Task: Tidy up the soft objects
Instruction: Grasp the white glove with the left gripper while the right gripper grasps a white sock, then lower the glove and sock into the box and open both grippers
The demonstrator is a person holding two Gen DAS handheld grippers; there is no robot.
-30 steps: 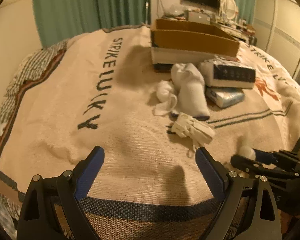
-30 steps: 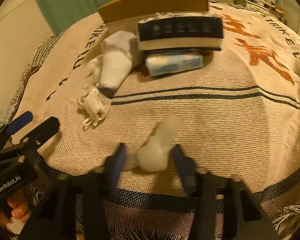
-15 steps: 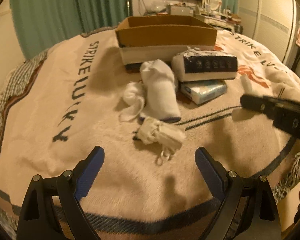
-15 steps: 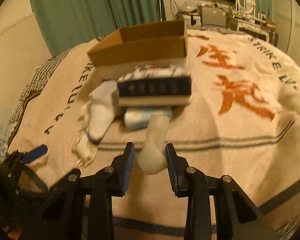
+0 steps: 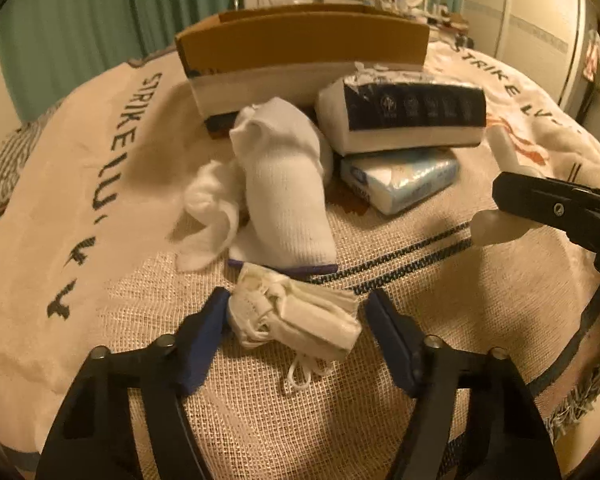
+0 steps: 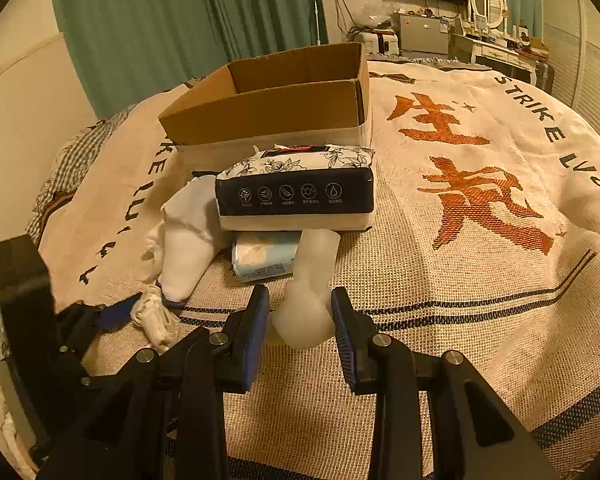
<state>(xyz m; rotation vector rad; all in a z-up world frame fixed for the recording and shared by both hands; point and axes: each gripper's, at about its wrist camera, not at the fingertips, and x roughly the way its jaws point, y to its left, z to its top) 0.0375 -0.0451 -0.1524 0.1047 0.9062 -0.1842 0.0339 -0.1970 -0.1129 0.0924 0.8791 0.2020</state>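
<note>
My right gripper is shut on a soft white squishy piece and holds it above the blanket; it also shows in the left wrist view. My left gripper is open around a folded white face mask on the blanket, the left pad touching it. Behind lie a white sock, a white cotton wad, a dark tissue pack on a blue tissue pack, and an open cardboard box.
The blanket covers a bed. Green curtains hang behind it. A dresser with a TV and mirror stands at the back right. The blanket's fringed edge is at the right.
My left gripper moved forward and its jaws narrowed around the face mask. My right gripper lifted the white piece and carried it toward the packs and box.
</note>
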